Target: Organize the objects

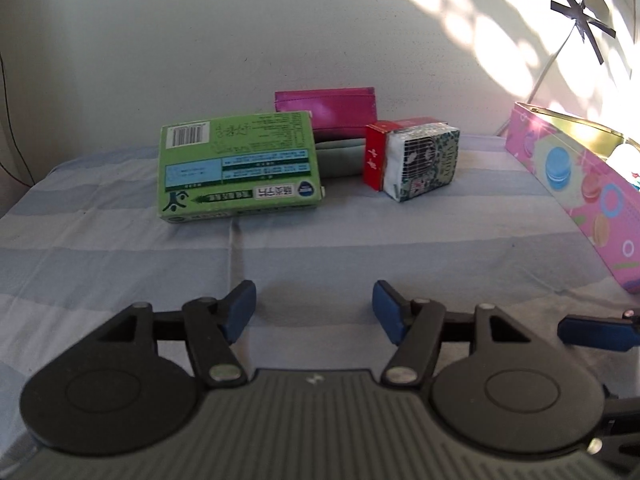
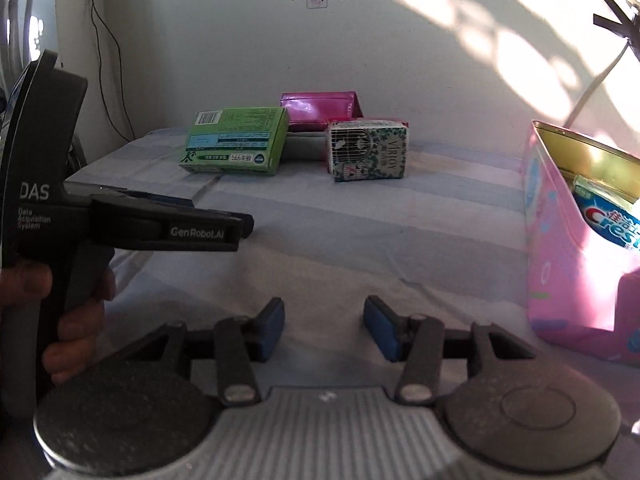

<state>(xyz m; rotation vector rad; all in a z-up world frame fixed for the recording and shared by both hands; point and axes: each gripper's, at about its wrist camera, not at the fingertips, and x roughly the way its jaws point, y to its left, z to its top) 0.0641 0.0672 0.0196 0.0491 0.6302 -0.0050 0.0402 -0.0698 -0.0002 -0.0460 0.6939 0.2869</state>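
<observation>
Left wrist view: left hand-held gripper [image 1: 314, 310] held partly open with nothing between its blue pads, low over the striped cloth of the desk [image 1: 360, 248]. Right wrist view: right hand-held gripper [image 2: 324, 330] likewise parted and empty, jaws a little narrower.

Remaining items clustered near the wall, well apart from both grippers: green cardboard box [image 1: 236, 168] lying tilted, barcode up; tissue pack [image 1: 422, 162] in glossy patterned wrap, touching a red carton [image 1: 376, 158] on its left; magenta wallet [image 1: 332, 110] behind, shiny and flat, resting on something grey-green and soft-looking.

Pink tin [image 1: 580, 196] at the right edge, printed with macarons, gold inside, already holding a toothpaste box [image 2: 612, 220].

Judged step: between placements, reaching for the next item to go into the tin. Next move probably calls for travelling forward, opening wider for the green box, or squeezing the yielding tissue pack across its narrow side.
</observation>
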